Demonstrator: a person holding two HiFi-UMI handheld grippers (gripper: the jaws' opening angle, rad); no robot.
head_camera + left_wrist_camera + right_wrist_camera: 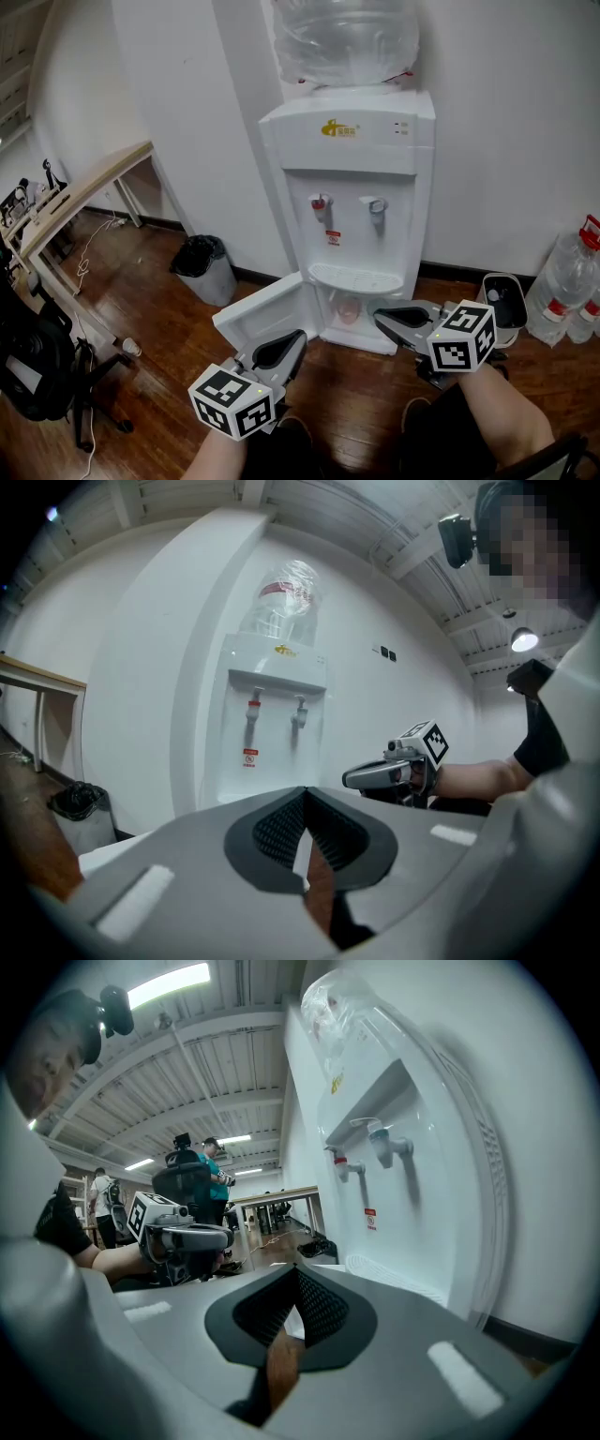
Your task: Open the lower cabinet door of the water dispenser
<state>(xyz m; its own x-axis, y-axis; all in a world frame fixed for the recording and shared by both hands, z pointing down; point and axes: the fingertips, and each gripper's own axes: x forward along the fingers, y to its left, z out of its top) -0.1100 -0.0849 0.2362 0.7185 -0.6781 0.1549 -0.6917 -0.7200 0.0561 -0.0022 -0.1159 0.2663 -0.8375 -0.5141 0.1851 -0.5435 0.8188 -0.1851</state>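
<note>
On the white water dispenser [361, 178], the lower cabinet door [265, 317] is standing wide open, swung out leftward; my left gripper [298, 337] and right gripper [379, 319] are clenching their fingers on nothing.

The water bottle [347, 42] at 12 o'clock is cut off by the head view's top edge. Plastic bottles [567, 281] at 3 o'clock run off the right edge, and a black chair [37, 366] at 8 o'clock runs off the left. Inside the lower cabinet [327, 315], a pinkish thing [349, 309] is too dim to tell. The red sticker [333, 237] on the water dispenser [352, 159] is too small to read. The left gripper [298, 336] covers part of the open door [258, 319] at its near edge.
</note>
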